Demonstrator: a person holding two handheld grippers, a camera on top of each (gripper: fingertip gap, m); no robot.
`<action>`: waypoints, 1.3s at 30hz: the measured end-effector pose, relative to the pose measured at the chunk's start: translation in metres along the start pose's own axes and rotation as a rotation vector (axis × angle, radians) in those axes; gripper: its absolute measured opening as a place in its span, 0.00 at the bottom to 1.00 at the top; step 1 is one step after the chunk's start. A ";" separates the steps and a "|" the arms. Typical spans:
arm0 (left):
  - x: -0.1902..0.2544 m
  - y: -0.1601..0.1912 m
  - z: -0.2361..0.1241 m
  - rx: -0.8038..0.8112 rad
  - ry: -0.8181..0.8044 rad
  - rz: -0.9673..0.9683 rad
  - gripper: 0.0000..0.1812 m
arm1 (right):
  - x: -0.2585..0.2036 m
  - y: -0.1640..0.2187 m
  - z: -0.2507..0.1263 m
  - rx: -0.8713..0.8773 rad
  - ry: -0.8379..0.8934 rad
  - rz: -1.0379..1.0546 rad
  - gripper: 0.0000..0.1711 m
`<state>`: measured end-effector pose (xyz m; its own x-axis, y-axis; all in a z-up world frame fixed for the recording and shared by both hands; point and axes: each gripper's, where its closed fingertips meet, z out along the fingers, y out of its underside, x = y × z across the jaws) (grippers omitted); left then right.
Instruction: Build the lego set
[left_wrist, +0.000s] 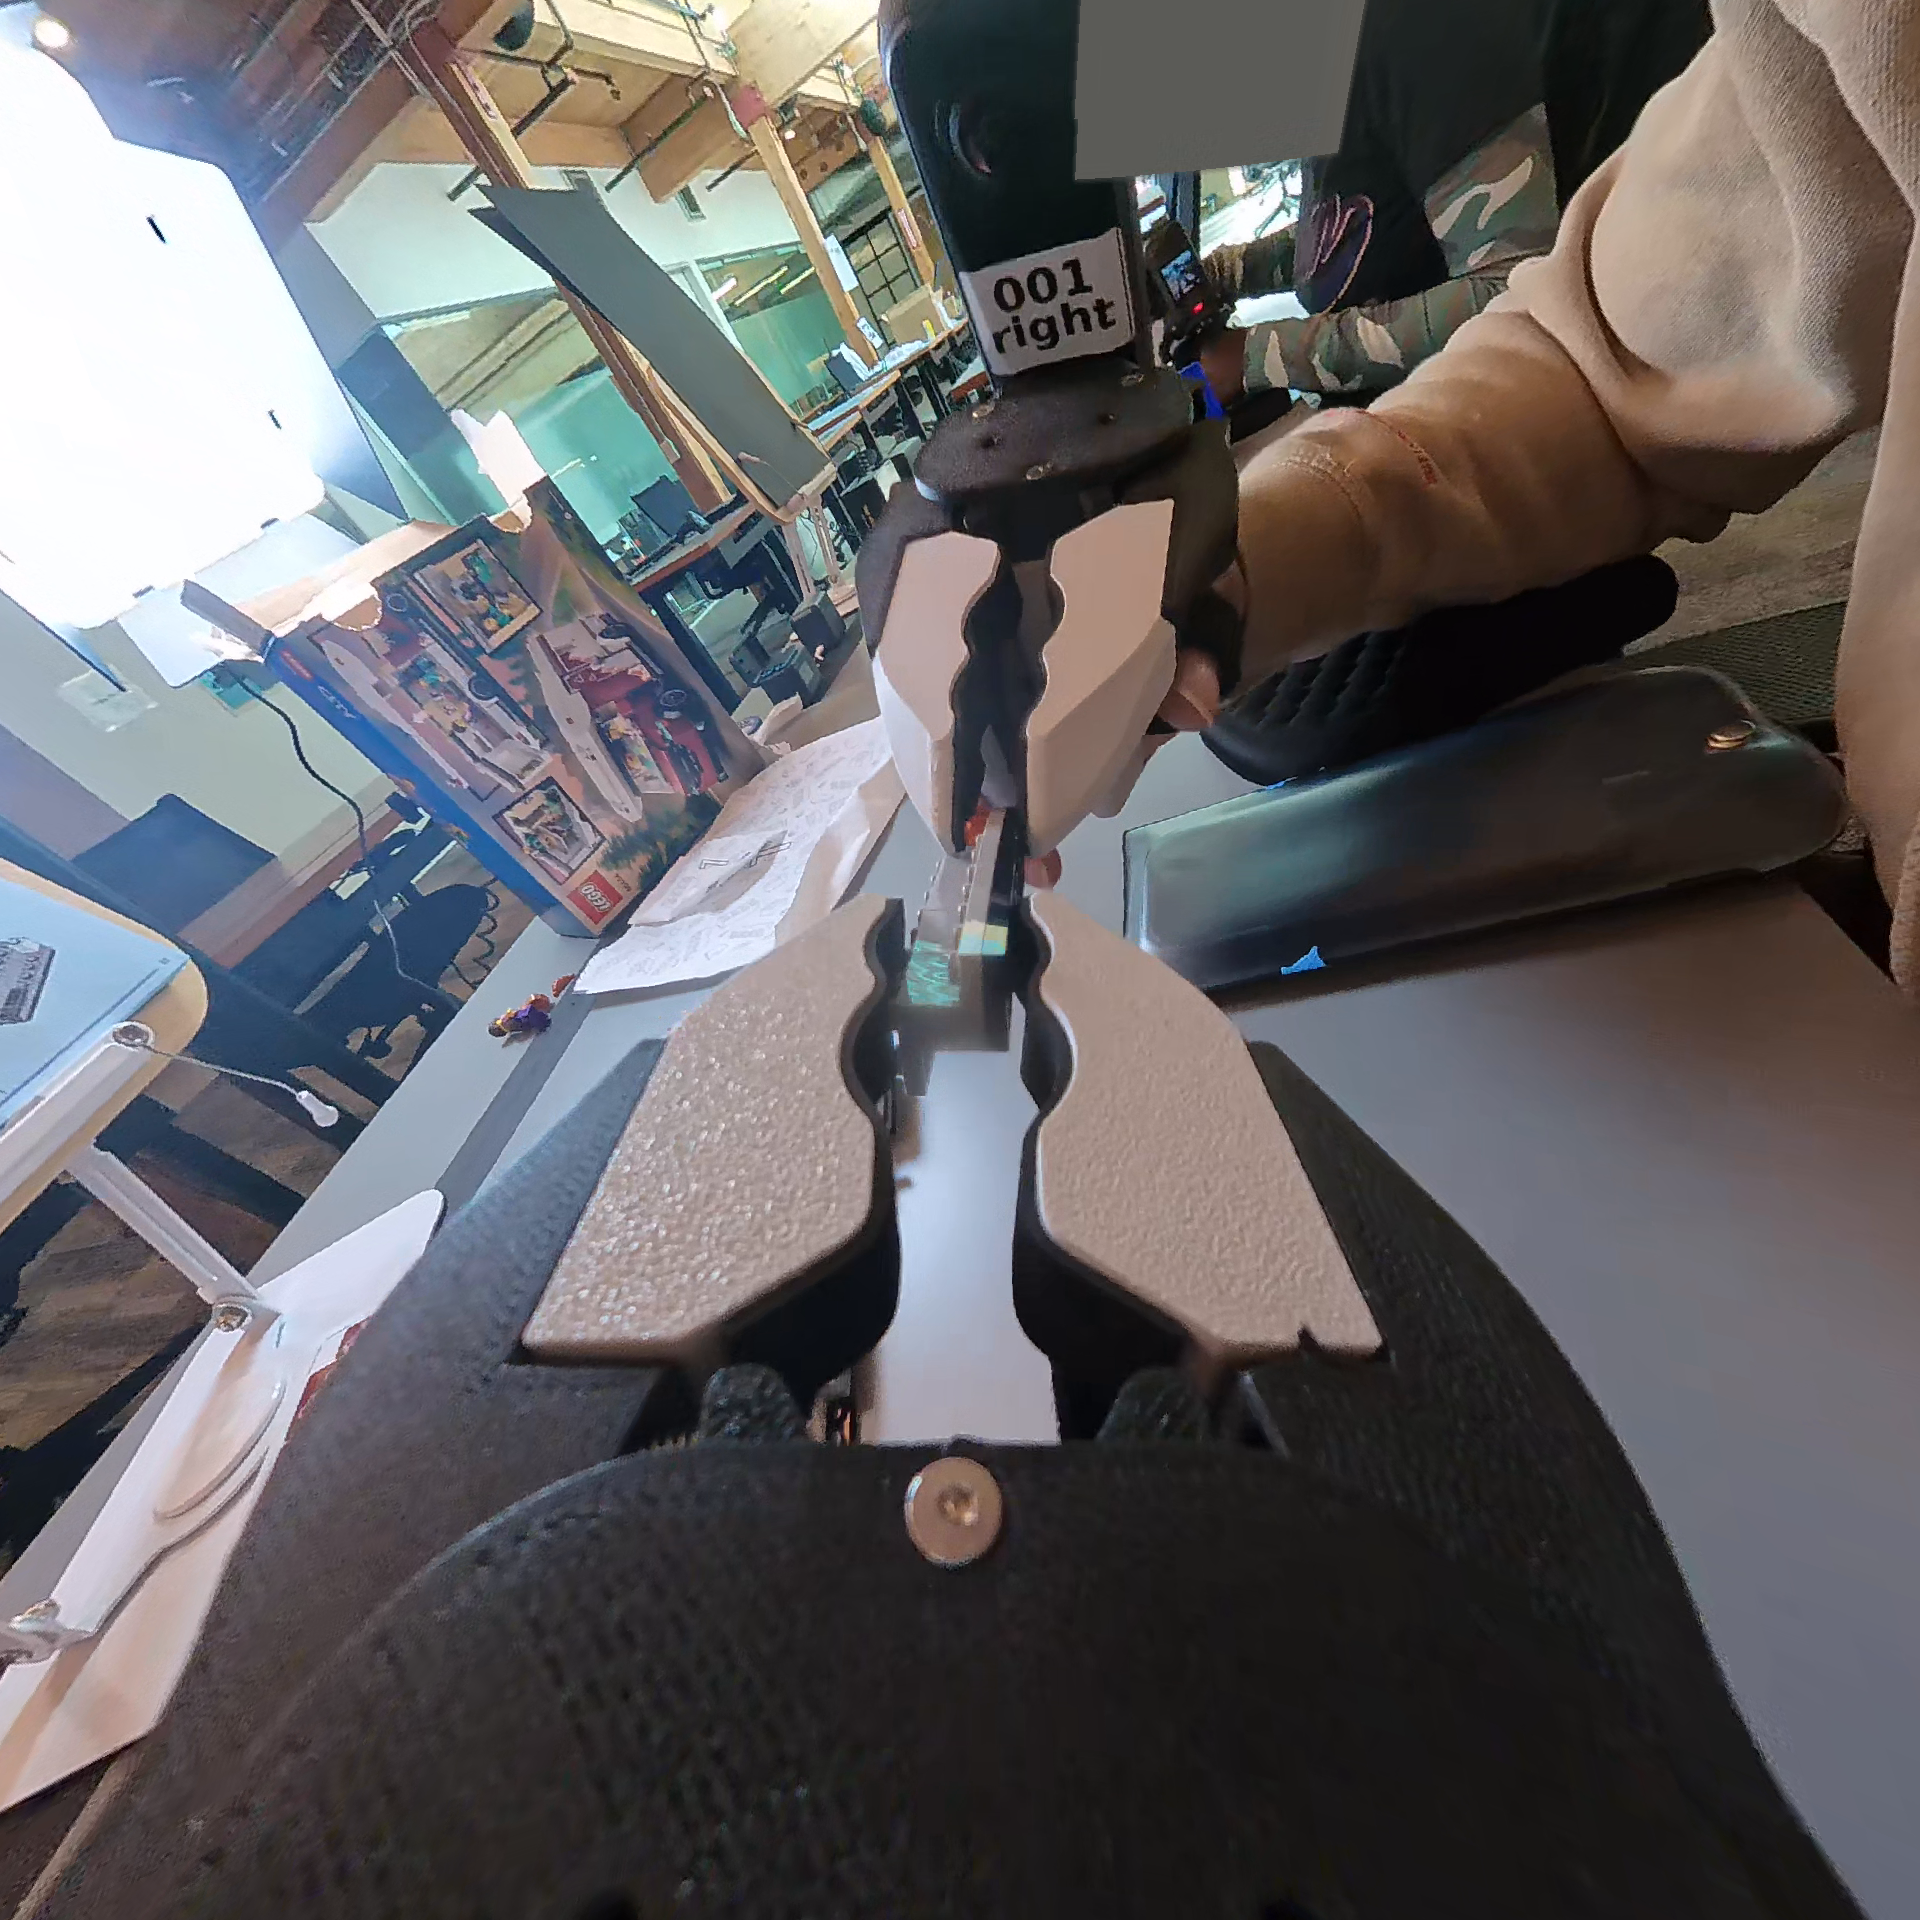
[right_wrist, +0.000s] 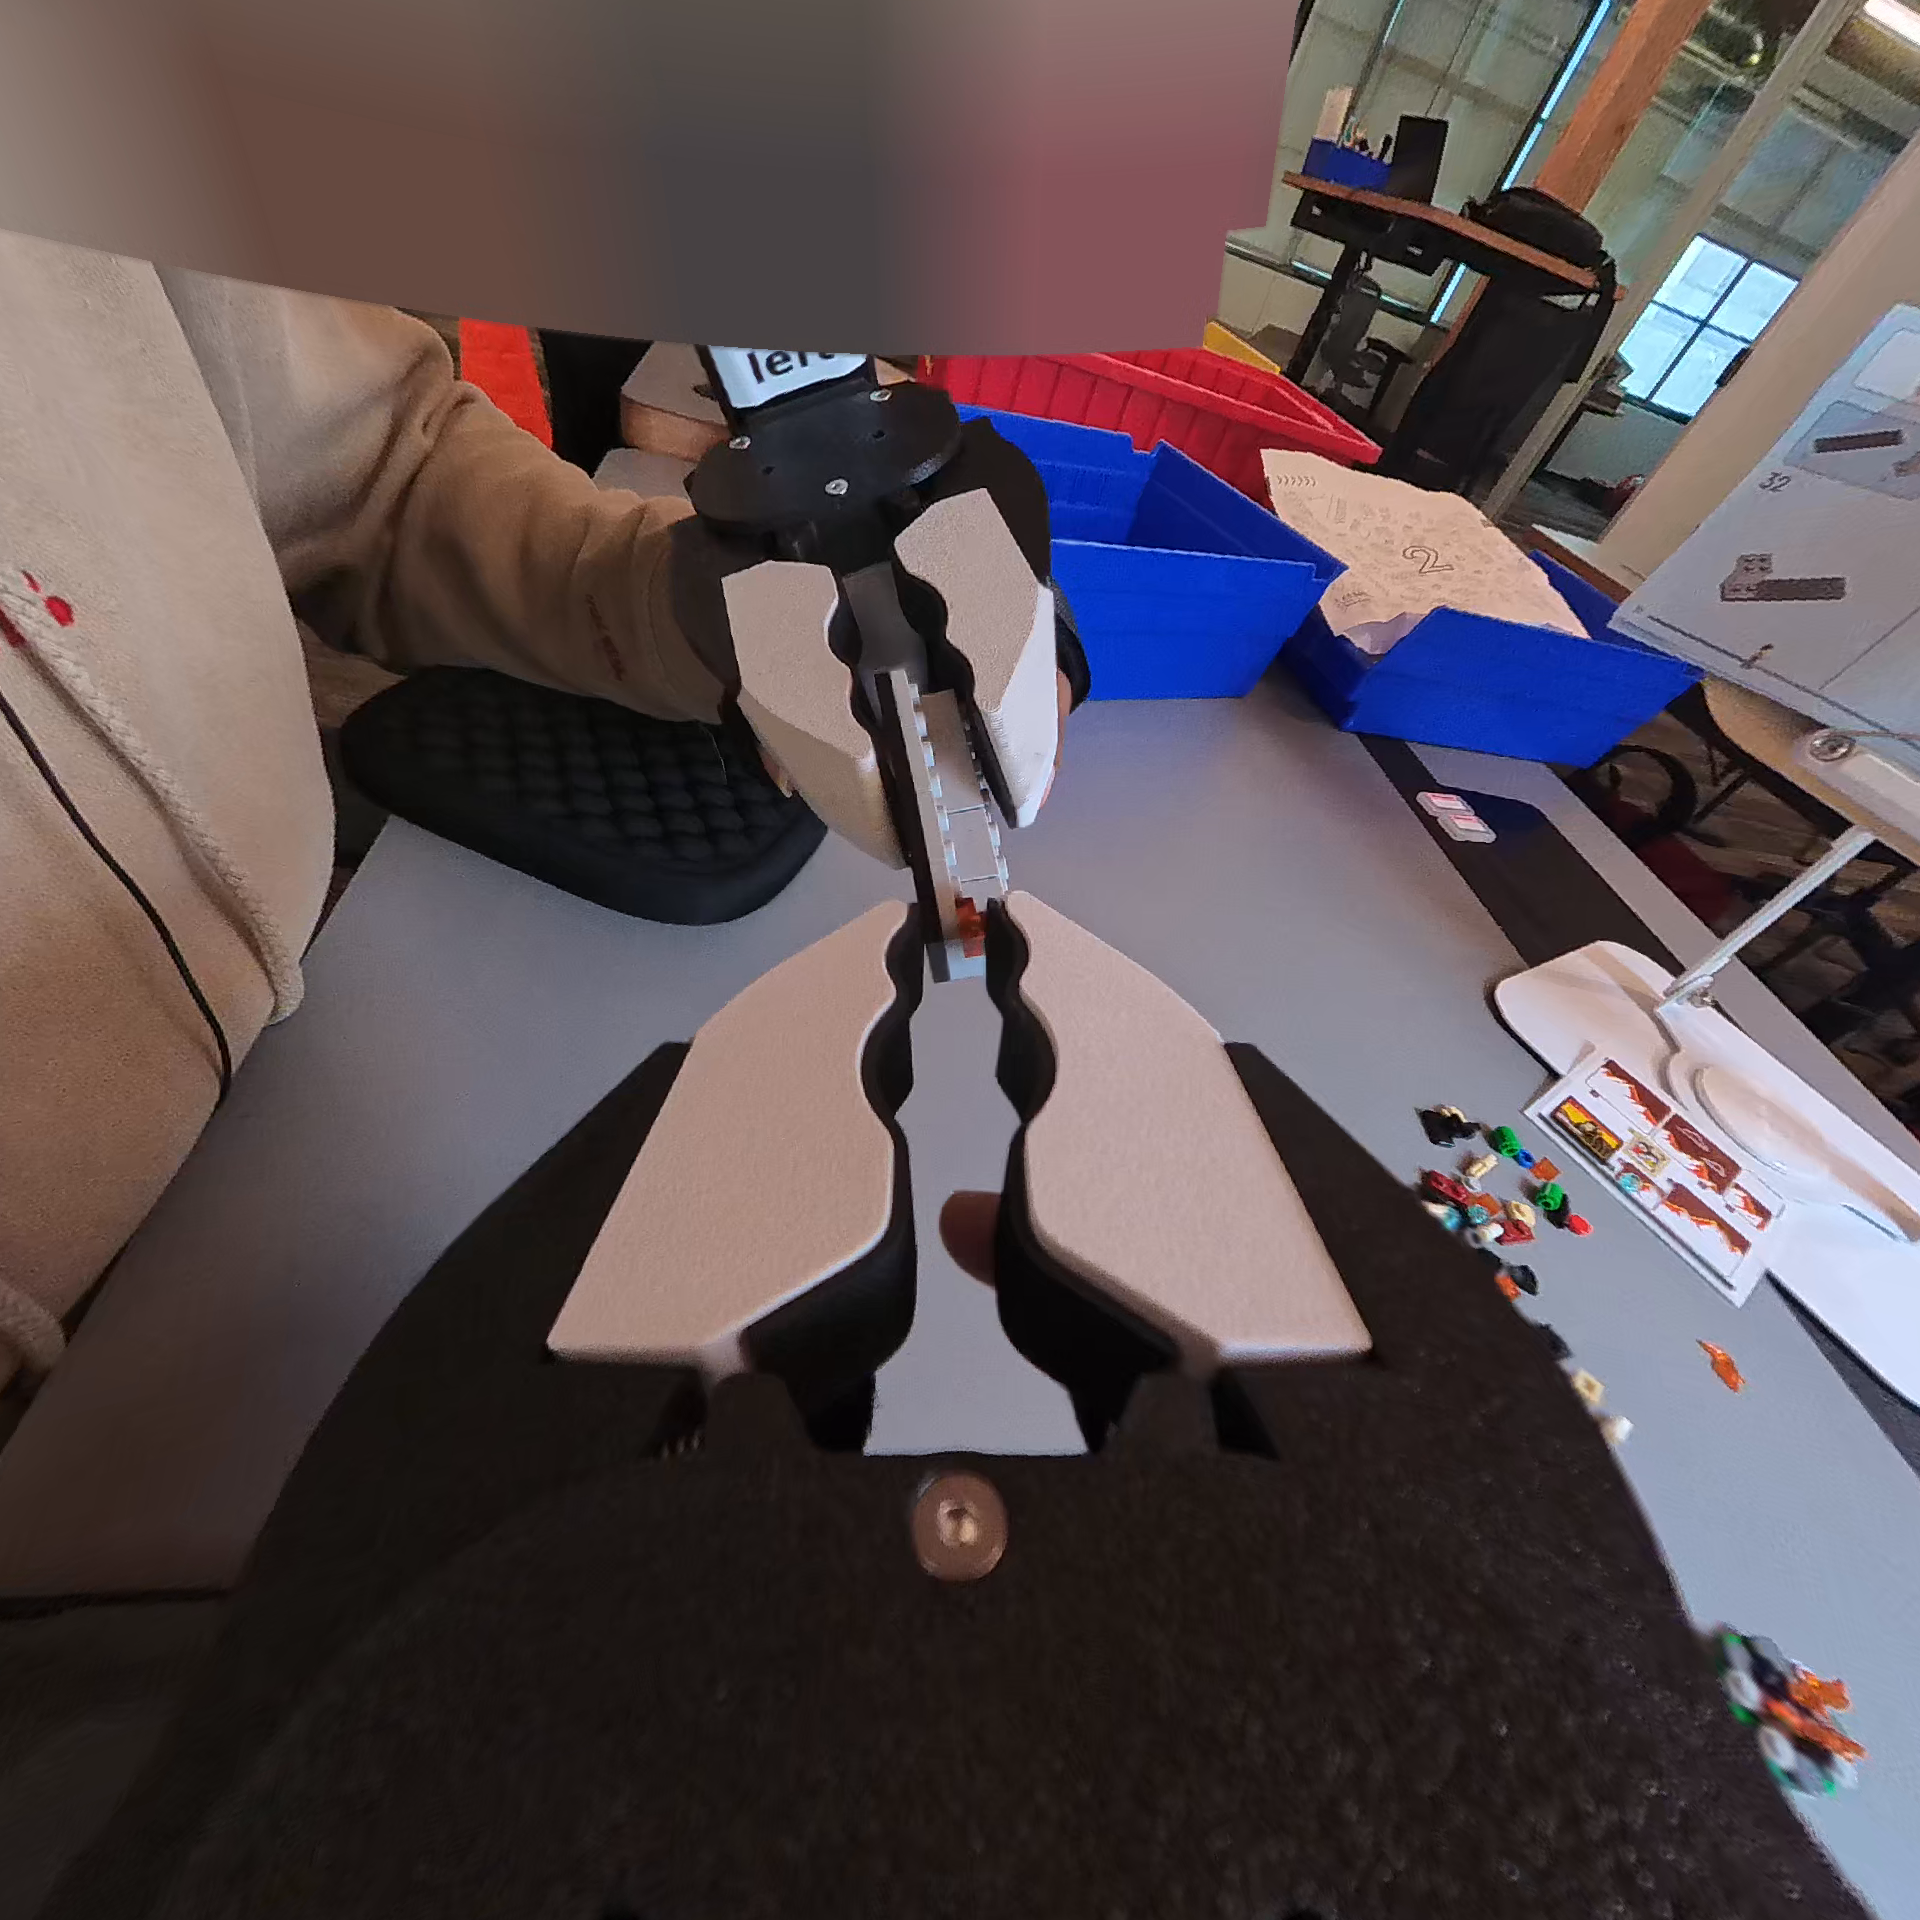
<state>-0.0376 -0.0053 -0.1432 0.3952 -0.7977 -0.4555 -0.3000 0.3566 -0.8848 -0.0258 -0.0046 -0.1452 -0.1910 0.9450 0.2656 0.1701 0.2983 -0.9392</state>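
Note:
A long thin lego assembly (left_wrist: 961, 940) of grey and black plates, with a shiny sticker on one end, is held in the air between both grippers. My left gripper (left_wrist: 956, 966) is shut on its stickered end. My right gripper (left_wrist: 987, 826) comes from above and is shut on the far end, where a small orange piece (left_wrist: 971, 828) sits. In the right wrist view my right gripper (right_wrist: 951, 930) clamps the end of the assembly (right_wrist: 956, 847) that bears the orange piece (right_wrist: 968, 925), and my left gripper (right_wrist: 951, 800) holds the other end.
The lego box (left_wrist: 540, 727) and paper sheets (left_wrist: 748, 862) lie to the left. Blue bins (right_wrist: 1195, 582), a red bin (right_wrist: 1143, 395), loose small pieces (right_wrist: 1496, 1195), a sticker sheet (right_wrist: 1652, 1174), a booklet on a white stand (right_wrist: 1818, 520) and a black cushion (right_wrist: 582, 790) surround the grey table (right_wrist: 1247, 883). Both grippers' tips are close together, under 4 cm apart.

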 end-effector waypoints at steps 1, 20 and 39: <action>0.000 0.002 0.000 -0.005 0.004 0.009 0.11 | 0.000 0.001 0.001 -0.002 0.010 -0.027 0.07; 0.018 -0.004 0.000 0.061 0.134 -0.077 0.11 | -0.014 0.004 0.009 -0.008 -0.003 -0.162 0.11; 0.003 0.014 0.004 0.052 0.149 -0.351 0.31 | 0.002 0.021 0.009 -0.080 0.094 -0.220 0.11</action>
<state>-0.0372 -0.0002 -0.1573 0.3343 -0.9363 -0.1077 -0.1230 0.0700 -0.9899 -0.0311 0.0021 -0.1660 -0.1424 0.8631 0.4845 0.2112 0.5047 -0.8370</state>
